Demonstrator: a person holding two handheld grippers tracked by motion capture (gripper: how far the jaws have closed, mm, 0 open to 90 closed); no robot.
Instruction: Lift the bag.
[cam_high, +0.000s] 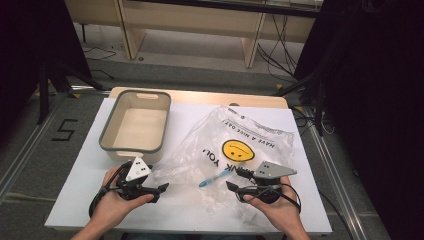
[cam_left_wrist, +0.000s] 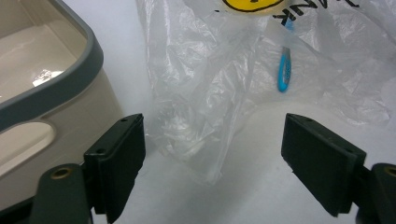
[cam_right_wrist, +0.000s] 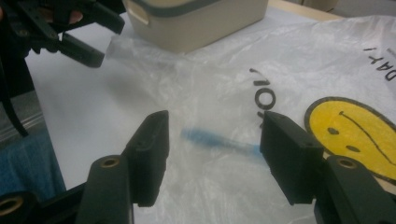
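Observation:
A clear plastic bag (cam_high: 235, 145) with a yellow smiley face and black lettering lies crumpled on the white table (cam_high: 85, 165). Inside it lies a thin blue item (cam_high: 212, 178), seen through the film (cam_left_wrist: 283, 74) (cam_right_wrist: 212, 139). My left gripper (cam_high: 161, 193) is open near the front left, its jaws facing the bag's edge (cam_left_wrist: 205, 135). My right gripper (cam_high: 237, 180) is open at the front right, just above the bag (cam_right_wrist: 243, 84), with the blue item lying between and beyond its jaws. Nothing is held by either gripper.
A beige tub with a grey rim (cam_high: 136, 125) stands empty at the back left, close beside my left gripper (cam_left_wrist: 51, 93) (cam_right_wrist: 196, 21). Beyond the table are a floor mark, cables and a wooden bench (cam_high: 200, 25). Dark stands flank both sides.

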